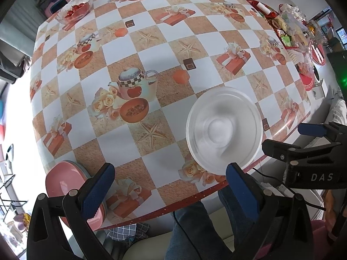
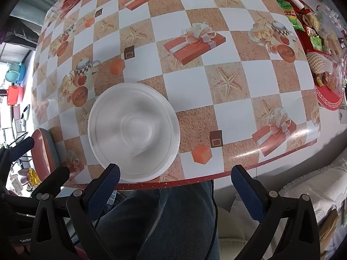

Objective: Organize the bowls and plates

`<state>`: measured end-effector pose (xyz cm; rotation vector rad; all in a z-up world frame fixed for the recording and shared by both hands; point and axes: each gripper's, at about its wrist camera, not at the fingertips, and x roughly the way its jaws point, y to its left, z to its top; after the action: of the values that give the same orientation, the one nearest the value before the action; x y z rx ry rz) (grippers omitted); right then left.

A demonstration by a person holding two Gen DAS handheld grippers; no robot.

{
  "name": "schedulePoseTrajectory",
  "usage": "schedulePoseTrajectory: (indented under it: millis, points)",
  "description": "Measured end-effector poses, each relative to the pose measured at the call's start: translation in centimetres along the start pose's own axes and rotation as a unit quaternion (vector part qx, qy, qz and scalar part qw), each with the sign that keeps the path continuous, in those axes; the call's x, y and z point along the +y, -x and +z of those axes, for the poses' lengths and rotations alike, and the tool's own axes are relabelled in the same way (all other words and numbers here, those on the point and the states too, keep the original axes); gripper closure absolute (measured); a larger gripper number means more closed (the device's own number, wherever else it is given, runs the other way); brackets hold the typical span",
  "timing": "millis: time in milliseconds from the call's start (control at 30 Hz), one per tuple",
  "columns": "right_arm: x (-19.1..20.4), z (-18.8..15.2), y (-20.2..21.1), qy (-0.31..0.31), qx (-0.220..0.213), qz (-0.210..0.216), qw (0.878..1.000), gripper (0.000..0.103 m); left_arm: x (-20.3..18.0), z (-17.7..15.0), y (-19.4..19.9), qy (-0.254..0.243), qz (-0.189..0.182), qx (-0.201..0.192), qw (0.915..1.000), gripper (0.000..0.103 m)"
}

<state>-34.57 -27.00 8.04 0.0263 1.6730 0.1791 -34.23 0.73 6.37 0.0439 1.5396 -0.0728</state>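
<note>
While both grippers hang spread and empty, the clear bowl [image 2: 133,132] rests at the bench's [image 2: 195,91] near edge. Left gripper [image 1: 169,186] and right gripper [image 2: 175,186] hover there. Pink plates [image 1: 69,186] sit stacked at the near left corner.

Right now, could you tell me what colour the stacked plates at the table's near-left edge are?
Pink on top, with grey-green ones beneath: the stacked plates show best in the left wrist view.

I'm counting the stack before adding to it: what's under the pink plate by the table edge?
Under the pink plate a grey-green rim shows, so at least one more plate lies beneath. How many, I cannot tell; the left gripper covers part of the stack.
</note>
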Motion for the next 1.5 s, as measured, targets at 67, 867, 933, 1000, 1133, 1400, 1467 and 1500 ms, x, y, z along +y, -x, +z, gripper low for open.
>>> schedulePoseTrajectory:
  millis: [67, 867, 933, 1000, 1133, 1400, 1467, 1500]
  points:
    - [0.0, 0.1, -0.1, 0.001, 0.002, -0.001, 1.000, 0.000, 0.1, 0.0, -0.1, 0.001, 0.000, 0.001, 1.0000, 0.001]
    - [0.1, 0.3, -2.9, 0.007, 0.040, -0.012, 0.999, 0.000, 0.2, -0.3, -2.6, 0.030, 0.003, 0.032, 0.9990, 0.001]
    - [-0.1, 0.2, -3.1, 0.005, 0.043, -0.012, 0.999, 0.000, 0.1, -0.3, -2.8, 0.030, 0.004, 0.034, 0.9990, 0.001]
    - [-0.1, 0.3, -3.3, 0.004, 0.045, -0.012, 0.999, 0.000, 0.0, -0.2, -3.0, 0.031, 0.005, 0.036, 0.9989, 0.001]
    - [-0.3, 0.4, -3.4, 0.006, 0.048, -0.012, 0.999, 0.000, 0.0, -0.1, -3.1, 0.031, 0.004, 0.039, 0.9988, 0.001]
    - [-0.7, 0.6, -3.8, 0.003, 0.053, -0.012, 0.999, 0.000, 0.3, 0.2, -3.2, 0.030, 0.005, 0.044, 0.9986, 0.001]
    - [-0.7, 0.7, -3.9, 0.002, 0.055, -0.011, 0.998, 0.000, 0.4, 0.3, -3.3, 0.029, 0.004, 0.046, 0.9985, 0.001]
    - [-0.7, 0.7, -4.0, 0.001, 0.056, -0.011, 0.998, 0.000, 0.3, 0.3, -3.4, 0.029, 0.005, 0.047, 0.9985, 0.001]
